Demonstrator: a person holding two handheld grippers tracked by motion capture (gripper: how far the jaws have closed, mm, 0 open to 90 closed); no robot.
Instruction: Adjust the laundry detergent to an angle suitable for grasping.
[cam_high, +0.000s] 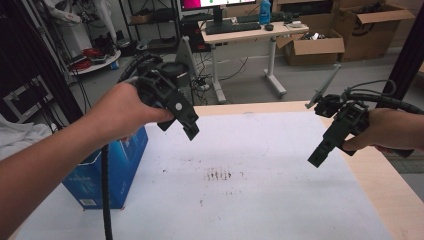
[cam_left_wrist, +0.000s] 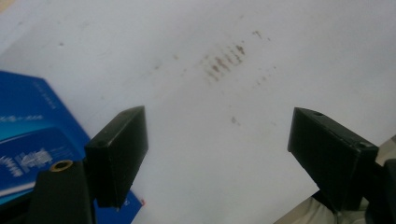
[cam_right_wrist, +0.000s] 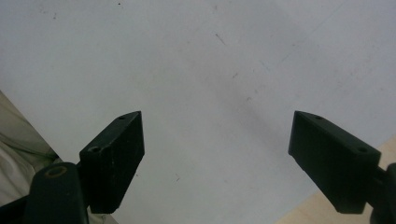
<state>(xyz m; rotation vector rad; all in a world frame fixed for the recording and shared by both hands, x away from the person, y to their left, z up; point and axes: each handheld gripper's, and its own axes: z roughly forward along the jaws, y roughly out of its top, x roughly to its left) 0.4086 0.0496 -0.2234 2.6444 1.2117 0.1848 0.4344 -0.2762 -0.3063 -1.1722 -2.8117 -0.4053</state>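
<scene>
A blue box (cam_high: 107, 172) stands at the left edge of the white sheet (cam_high: 260, 200), its brown smudges (cam_high: 218, 174) mid-sheet. The left gripper (cam_high: 179, 125) hangs just right of the box, jaws wide, empty. The right gripper (cam_high: 322, 152), far right of the box, points down-left, gaping, empty.

Dim, flat indoor light with soft shadows; both gripper views look slightly blurred, the high view grainy.
</scene>
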